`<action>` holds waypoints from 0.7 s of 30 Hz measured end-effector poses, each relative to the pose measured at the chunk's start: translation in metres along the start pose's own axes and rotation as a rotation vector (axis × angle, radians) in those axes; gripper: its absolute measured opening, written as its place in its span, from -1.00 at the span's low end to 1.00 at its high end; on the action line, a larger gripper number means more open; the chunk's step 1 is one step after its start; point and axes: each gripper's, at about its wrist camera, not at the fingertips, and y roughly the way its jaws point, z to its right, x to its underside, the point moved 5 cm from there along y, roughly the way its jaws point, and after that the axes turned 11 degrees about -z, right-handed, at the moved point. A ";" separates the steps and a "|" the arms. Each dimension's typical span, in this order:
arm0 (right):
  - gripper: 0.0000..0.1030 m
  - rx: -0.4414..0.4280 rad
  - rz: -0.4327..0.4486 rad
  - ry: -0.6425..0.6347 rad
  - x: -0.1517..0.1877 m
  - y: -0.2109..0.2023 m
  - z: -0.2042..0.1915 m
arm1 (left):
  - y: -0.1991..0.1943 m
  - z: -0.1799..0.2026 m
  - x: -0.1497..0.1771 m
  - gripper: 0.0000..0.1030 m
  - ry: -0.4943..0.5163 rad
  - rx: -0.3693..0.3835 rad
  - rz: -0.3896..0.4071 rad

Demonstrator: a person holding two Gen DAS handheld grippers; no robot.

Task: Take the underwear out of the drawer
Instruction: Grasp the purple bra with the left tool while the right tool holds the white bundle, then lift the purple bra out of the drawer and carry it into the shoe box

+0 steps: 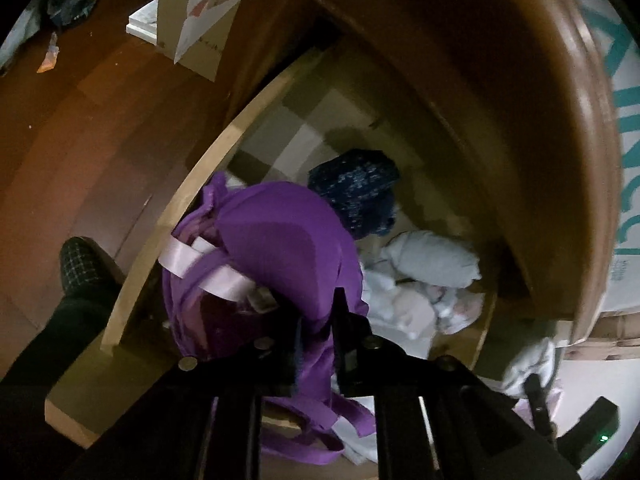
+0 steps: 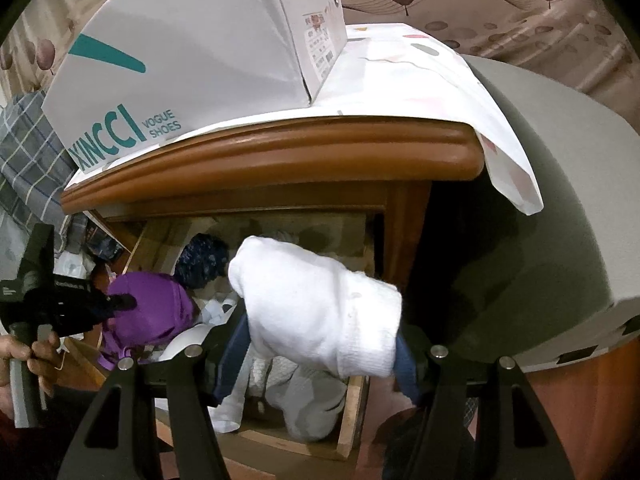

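Observation:
A purple piece of underwear (image 1: 276, 240) with pale satin straps hangs just above the open wooden drawer (image 1: 192, 184). My left gripper (image 1: 316, 304) is shut on its fabric. In the right wrist view the same purple underwear (image 2: 152, 308) is pinched by the left gripper (image 2: 124, 302), held in a person's hand. My right gripper (image 2: 320, 344) is shut on a rolled white knit garment (image 2: 320, 304), with a blue pad on each side, over the drawer (image 2: 352, 412). A dark blue speckled garment (image 1: 356, 192) and pale bundles (image 1: 432, 260) lie inside.
The brown cabinet top (image 2: 280, 148) overhangs the drawer and carries a white shoe box (image 2: 180, 52) on a cloth. Cardboard boxes (image 1: 188, 12) stand on the wood floor to the left. A person's leg in dark checked fabric (image 1: 80, 268) is beside the drawer. A grey rounded surface (image 2: 540, 208) is at the right.

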 end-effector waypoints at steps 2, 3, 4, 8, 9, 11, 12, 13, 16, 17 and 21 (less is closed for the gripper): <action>0.24 0.000 0.000 -0.004 -0.001 0.001 0.000 | 0.005 0.003 -0.001 -0.65 0.004 -0.001 -0.005; 0.24 -0.003 -0.002 -0.004 -0.001 0.001 0.000 | 0.003 0.002 -0.002 -0.60 0.000 -0.001 0.000; 0.24 -0.005 -0.006 -0.003 -0.001 0.002 0.000 | 0.003 0.001 -0.002 -0.57 -0.005 -0.003 0.005; 0.24 -0.009 -0.013 -0.007 -0.001 0.004 -0.001 | 0.002 0.000 -0.007 -0.43 -0.042 0.005 0.030; 0.24 -0.009 -0.012 -0.010 -0.001 0.004 -0.002 | 0.003 0.001 -0.009 -0.42 -0.048 0.006 0.029; 0.24 -0.011 -0.012 -0.015 -0.001 0.004 -0.003 | 0.006 0.002 -0.011 -0.41 -0.057 0.005 0.025; 0.24 -0.012 -0.012 -0.015 0.000 0.004 -0.004 | 0.007 0.004 -0.012 -0.40 -0.058 0.006 0.022; 0.24 -0.013 -0.013 -0.016 0.000 0.004 -0.005 | 0.008 0.006 -0.013 -0.39 -0.055 0.011 0.018; 0.24 -0.015 -0.013 -0.020 0.001 0.004 -0.006 | 0.006 0.011 -0.014 -0.28 -0.055 0.045 0.032; 0.24 -0.017 -0.013 -0.020 0.000 0.004 -0.007 | 0.005 0.013 -0.015 -0.14 -0.051 0.052 0.047; 0.24 -0.021 -0.013 -0.020 -0.001 0.004 -0.006 | 0.007 0.020 -0.019 0.17 -0.020 0.060 0.072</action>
